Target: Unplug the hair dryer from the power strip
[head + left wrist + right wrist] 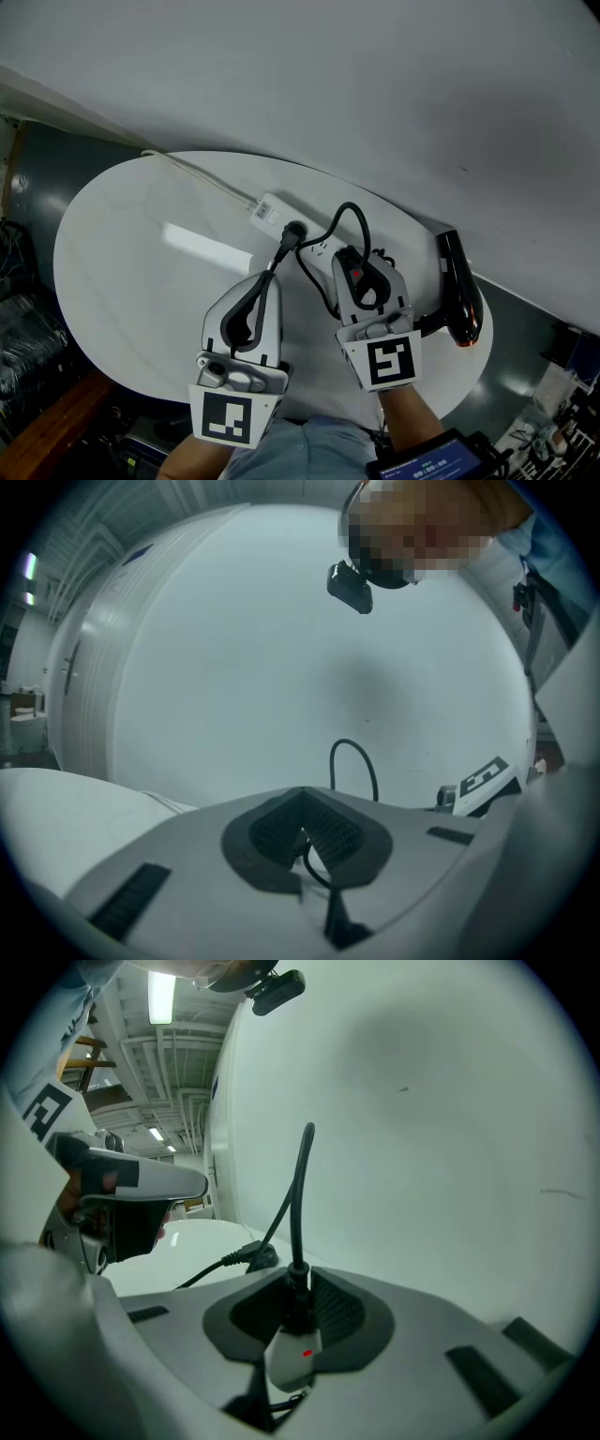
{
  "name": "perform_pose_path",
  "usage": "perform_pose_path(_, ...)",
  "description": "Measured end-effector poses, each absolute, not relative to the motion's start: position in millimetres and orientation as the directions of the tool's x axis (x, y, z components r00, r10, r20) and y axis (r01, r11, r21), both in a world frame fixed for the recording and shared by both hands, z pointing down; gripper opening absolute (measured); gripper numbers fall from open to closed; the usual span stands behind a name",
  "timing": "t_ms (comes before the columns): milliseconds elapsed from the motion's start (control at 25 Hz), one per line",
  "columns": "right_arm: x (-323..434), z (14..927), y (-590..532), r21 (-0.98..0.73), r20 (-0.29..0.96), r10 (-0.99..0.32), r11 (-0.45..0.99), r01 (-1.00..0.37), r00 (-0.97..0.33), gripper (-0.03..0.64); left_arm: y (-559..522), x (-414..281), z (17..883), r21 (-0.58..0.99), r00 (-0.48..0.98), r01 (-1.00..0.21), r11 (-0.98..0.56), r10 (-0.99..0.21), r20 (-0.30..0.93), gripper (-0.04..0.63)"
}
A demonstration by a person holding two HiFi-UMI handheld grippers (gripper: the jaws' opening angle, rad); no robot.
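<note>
- I hold both grippers low over the white oval table [141, 272], side by side. They point away from me towards the wall and tip slightly down.
- My left gripper [273, 276] sits on the left with its marker cube nearest my body and my left forearm [192, 459] just behind it. Its jaws are pressed together on a thin black cable [314, 872] that runs down between the pads.
- The tip of that gripper is just short of a black plug [293, 231] seated in the power strip [272, 210].
- My right gripper [361, 262] lies over the near end of the strip, and my right wrist [410, 417] comes in straight behind its cube.
- Its jaws stand narrow, closed on a second black plug [297, 1296]. That plug's cord [300, 1194] rises in a loop straight ahead of the pads.
- A white piece with a red light [292, 1354] shows just behind that plug, low between the jaws.
- The strip lies diagonally across the middle of the table, and its white lead [192, 174] runs off to the far left edge.
- The hair dryer [459, 286] lies on the table's right edge, near my right gripper but not touching it.
- I cannot tell which of the two black plugs belongs to the dryer.
</note>
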State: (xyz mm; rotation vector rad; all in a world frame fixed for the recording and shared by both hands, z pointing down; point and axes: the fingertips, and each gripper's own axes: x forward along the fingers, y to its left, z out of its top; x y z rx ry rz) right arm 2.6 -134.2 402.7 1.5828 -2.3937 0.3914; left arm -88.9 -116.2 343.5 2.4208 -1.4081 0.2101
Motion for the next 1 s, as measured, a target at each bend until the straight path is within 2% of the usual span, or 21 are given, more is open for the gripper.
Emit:
perform_pose_path(160,6.2,415.6,-125.1,-0.11,0.423,-0.812,0.395,-0.912,-0.403,0.063,-116.3,-88.5,343.5,0.206,0.501,-0.865,-0.458,-0.816,0.289,-0.002)
perform_pose_path(1000,5.8,413.0,-122.8,-0.174,0.405,-0.807,0.393,-0.903,-0.43,0.064,-112.3,-86.3,339.6,0.206,0.505,-0.862,-0.462,-0.817,0.28,-0.002)
